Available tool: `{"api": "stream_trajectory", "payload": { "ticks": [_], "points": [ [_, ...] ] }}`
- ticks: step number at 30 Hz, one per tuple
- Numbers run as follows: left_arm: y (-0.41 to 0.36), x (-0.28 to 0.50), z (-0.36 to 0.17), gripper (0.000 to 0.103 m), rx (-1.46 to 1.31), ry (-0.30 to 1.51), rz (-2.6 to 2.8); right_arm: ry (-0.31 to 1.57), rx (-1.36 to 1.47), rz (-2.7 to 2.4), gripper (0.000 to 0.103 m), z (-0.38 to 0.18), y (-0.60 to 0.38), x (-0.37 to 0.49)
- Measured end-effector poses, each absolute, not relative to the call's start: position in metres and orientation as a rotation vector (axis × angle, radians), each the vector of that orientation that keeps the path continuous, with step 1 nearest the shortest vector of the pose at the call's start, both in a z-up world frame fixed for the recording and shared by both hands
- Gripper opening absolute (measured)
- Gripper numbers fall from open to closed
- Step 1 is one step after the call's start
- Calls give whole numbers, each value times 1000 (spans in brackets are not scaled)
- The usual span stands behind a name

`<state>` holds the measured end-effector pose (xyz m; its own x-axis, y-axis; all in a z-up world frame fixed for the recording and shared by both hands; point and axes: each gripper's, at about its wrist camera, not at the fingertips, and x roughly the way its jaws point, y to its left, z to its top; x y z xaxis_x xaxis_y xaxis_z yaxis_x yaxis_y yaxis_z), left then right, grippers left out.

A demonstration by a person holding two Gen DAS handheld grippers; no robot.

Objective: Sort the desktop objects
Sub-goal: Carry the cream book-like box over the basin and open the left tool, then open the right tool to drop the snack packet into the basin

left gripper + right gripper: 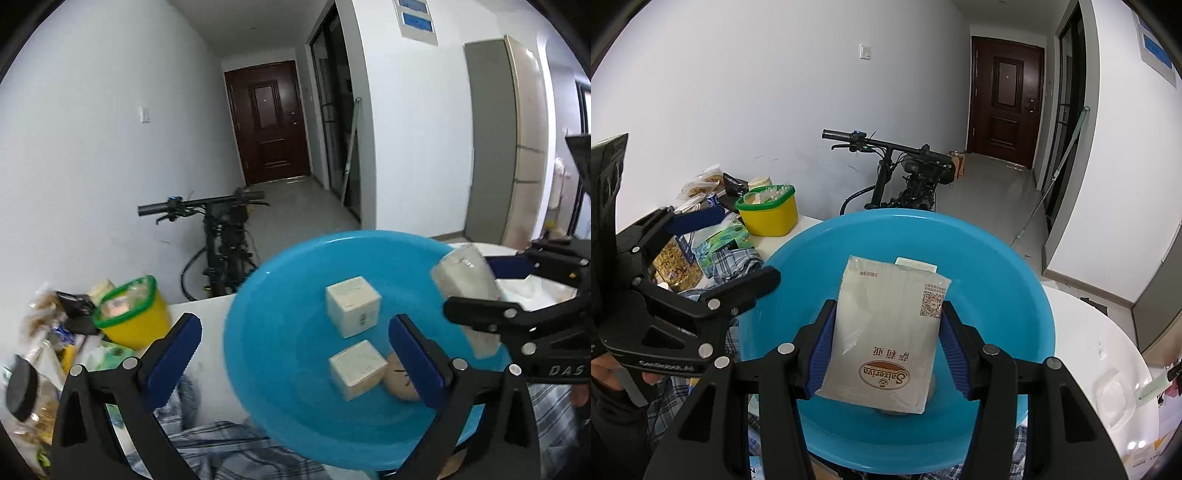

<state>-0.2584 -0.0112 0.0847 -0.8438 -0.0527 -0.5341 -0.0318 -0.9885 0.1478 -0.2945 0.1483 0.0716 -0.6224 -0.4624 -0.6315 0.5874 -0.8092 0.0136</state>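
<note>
Right gripper (pixel 886 350) has the Saizeriya packet (pixel 886 332) pinched across its width, blue pads against both long edges, held over the inside of the blue basin (pixel 1015 295). I cannot tell from my wrist view whether the packet's lower end touches the basin floor or hangs just above it. I judge the packet light and soft: a flat printed paper or foil sachet, slightly creased, likely to bow or slide if I squeeze the middle too hard. The edge-to-edge hold near the lower half looks the sensible place; the top flap would probably crumple. The jaws are closed only as far as the packet's width, so clamped on it, not fully together. Left gripper (pixel 295 354) stands wide open and holds nothing; its right finger (pixel 417 362) sits over the basin's interior, the left one outside the rim (pixel 236 332) above the white table (pixel 207 314). Already in the basin: two small cream boxes (pixel 352 312), one nearer than the other, and a round tan object (pixel 400 380) just beside the near box, partly hidden by the finger. The boxes look stiff and light, easy to grip on flat faces. To the far left on the table are a yellow tub with a green rim (pixel 768 212) and snack bags (pixel 701 184), still unsorted by my reckoning.
</note>
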Motion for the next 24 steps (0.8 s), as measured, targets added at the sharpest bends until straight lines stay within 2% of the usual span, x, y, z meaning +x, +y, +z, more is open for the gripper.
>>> {"api": "stream_trajectory", "payload": {
  "ticks": [24],
  "points": [
    [-26,-264,83,103,920,-129,-2990,254,835,-2390,53,72,147,-294]
  ]
}}
